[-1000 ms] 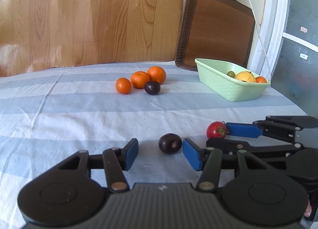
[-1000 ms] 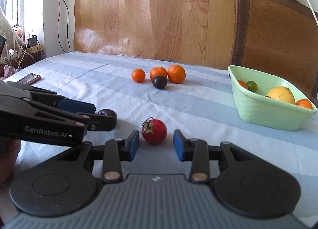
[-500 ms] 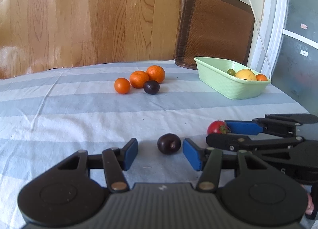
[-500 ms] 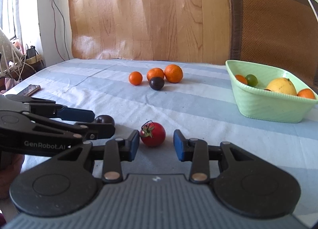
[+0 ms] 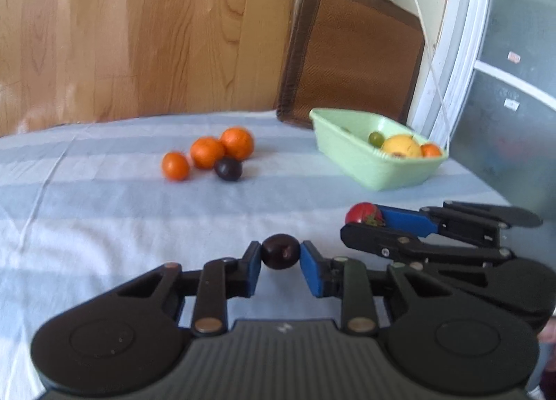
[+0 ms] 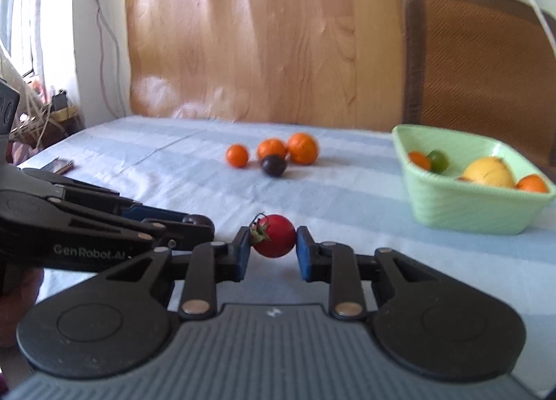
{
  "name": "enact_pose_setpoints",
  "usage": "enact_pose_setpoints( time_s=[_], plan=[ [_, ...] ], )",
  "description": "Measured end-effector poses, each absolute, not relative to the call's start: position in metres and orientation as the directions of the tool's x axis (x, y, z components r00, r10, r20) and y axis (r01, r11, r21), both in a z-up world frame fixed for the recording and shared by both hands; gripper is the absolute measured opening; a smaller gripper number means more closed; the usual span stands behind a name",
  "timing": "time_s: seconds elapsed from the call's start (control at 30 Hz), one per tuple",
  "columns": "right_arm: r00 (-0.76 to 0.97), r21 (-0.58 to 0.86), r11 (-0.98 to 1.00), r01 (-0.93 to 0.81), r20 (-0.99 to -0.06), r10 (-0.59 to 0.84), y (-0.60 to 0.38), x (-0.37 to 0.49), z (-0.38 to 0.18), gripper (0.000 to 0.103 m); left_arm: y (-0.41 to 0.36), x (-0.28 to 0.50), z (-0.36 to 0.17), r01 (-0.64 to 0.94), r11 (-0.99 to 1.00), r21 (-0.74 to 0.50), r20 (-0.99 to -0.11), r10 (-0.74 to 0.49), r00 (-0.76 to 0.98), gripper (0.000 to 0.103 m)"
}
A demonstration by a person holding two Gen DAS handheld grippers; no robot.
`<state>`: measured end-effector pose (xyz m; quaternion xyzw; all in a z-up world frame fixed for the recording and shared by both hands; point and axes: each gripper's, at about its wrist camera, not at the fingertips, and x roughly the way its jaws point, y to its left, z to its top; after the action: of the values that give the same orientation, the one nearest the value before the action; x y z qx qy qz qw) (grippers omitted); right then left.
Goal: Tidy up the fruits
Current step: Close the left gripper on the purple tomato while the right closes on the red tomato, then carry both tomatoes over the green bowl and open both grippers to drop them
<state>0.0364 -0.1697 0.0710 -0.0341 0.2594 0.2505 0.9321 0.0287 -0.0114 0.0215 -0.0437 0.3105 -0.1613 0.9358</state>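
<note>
My left gripper (image 5: pixel 280 254) is shut on a dark plum (image 5: pixel 280 251) and holds it above the striped tablecloth. My right gripper (image 6: pixel 273 239) is shut on a red tomato (image 6: pixel 275 235) with a green stalk. The right gripper shows in the left wrist view to the right, with the tomato (image 5: pixel 361 213) at its tip. The left gripper shows at the left of the right wrist view, the plum (image 6: pixel 198 219) at its tip. A green basket (image 5: pixel 375 163) (image 6: pixel 465 205) with a yellow fruit, a green one and oranges stands at the right.
Three oranges (image 5: pixel 205 152) (image 6: pixel 271 149) and a second dark plum (image 5: pixel 228 169) (image 6: pixel 274 165) lie together mid-table. A brown chair back (image 5: pixel 351 52) stands behind the basket. A phone (image 6: pixel 59 165) lies near the table's left edge. A cable (image 5: pixel 431 52) hangs behind the basket.
Both grippers have closed: the left on the dark plum, the right on the tomato. Both have lifted their fruit off the cloth.
</note>
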Motion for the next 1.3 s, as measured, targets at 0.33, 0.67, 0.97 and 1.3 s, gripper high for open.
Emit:
enact_pose_setpoints(
  time_s=[0.33, 0.67, 0.97, 1.3],
  plan=[
    [0.891, 0.013, 0.966, -0.260, -0.381, 0.245, -0.228, 0.082, 0.088, 0.031, -0.090, 0.127, 0.063, 0.448, 0.869, -0.211, -0.504, -0.489, 0.712, 0.026],
    [0.900, -0.007, 0.975, -0.221, -0.387, 0.201, -0.236, 0.099, 0.073, 0.039, -0.118, 0.163, 0.046, 0.451, 0.870, -0.201, -0.546, -0.482, 0.685, 0.050],
    [0.934, 0.070, 0.981, -0.183, -0.299, 0.195, -0.244, 0.087, 0.079, 0.044, -0.002, 0.134, 0.092, 0.266, 0.939, -0.220, -0.415, -0.337, 0.845, 0.050],
    [0.794, 0.161, 0.886, -0.435, -0.395, 0.462, -0.175, 0.098, 0.093, 0.044, 0.080, 0.119, 0.047, 0.070, 0.972, -0.224, -0.526, -0.181, 0.831, 0.050]
  ],
)
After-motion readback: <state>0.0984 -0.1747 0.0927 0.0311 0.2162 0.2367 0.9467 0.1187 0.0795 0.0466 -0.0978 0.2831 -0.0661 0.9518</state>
